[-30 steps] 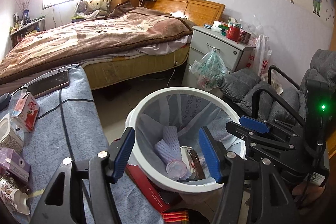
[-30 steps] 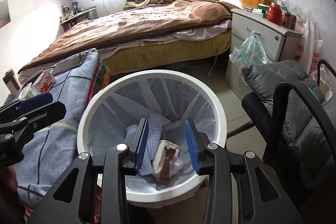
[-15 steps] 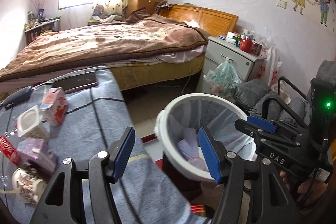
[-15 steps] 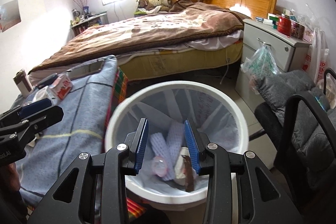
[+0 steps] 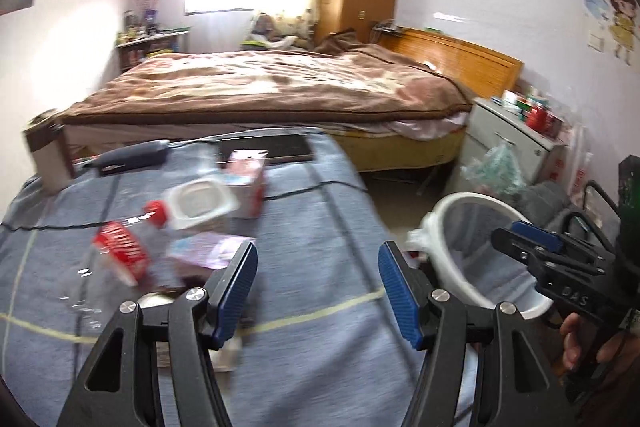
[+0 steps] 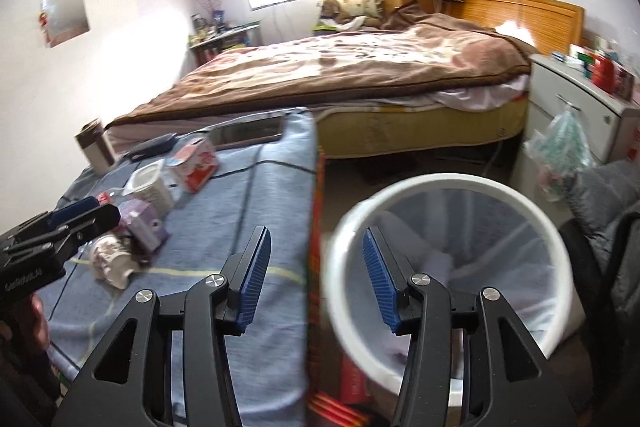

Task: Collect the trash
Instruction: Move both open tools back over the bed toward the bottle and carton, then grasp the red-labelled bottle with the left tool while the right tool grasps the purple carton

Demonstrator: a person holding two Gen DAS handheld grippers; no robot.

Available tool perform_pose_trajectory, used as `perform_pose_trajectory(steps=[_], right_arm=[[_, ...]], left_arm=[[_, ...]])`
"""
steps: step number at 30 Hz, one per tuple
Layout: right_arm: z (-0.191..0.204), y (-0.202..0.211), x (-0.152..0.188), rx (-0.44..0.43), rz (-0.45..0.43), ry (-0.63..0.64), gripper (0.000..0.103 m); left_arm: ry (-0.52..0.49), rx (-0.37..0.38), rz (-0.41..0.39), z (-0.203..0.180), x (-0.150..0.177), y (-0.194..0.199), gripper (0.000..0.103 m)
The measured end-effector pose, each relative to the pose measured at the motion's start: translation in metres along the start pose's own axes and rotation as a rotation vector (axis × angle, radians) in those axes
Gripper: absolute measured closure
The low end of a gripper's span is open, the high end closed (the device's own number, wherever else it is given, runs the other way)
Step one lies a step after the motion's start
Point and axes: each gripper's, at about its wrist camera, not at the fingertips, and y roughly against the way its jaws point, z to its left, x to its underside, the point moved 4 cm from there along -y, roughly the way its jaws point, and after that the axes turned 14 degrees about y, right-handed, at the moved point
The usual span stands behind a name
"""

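Right wrist | bin (image 6: 448, 187) under right claw (image 6: 316, 273) | claw open, empty

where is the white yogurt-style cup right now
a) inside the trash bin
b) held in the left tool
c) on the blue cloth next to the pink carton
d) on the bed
c: the white cup stands on the blue cloth right beside the pink carton, while both tools are empty and the trash bin sits off to the side on the floor.

"DAS" on right gripper (image 5: 532, 247) body; other print unreadable.
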Motion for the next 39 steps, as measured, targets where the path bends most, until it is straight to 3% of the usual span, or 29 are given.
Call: perform_pose_trajectory(steps=[5, 20, 25, 37, 39], right_arm=[[0.029, -0.013, -0.009, -0.057, 0.003, 0.05, 0.052], [0.097, -0.043, -0.029, -0.233, 0.014, 0.166, 0.049], [0.116, -0.061, -0.034, -0.303, 0.024, 0.184, 0.049], [0.143, -0.089, -0.043, -0.344, 0.064, 0.287, 0.048], [0.144, -0.093, -0.043, -0.374, 0.072, 0.275, 0.042]], left_arm=[[0.061, -0.075, -0.015, 0.047, -0.006, 0.008, 0.037], [0.146, -0.179, -0.017, 0.134, -0.016, 0.016, 0.034], [0.16, -0.178, 0.003, 0.15, -0.021, 0.009, 0.033], [0.122, -0.175, 0.088, 0.171, -0.027, -0.021, 0.033], [0.112, -0.163, 0.111, 0.172, -0.027, -0.028, 0.033]])
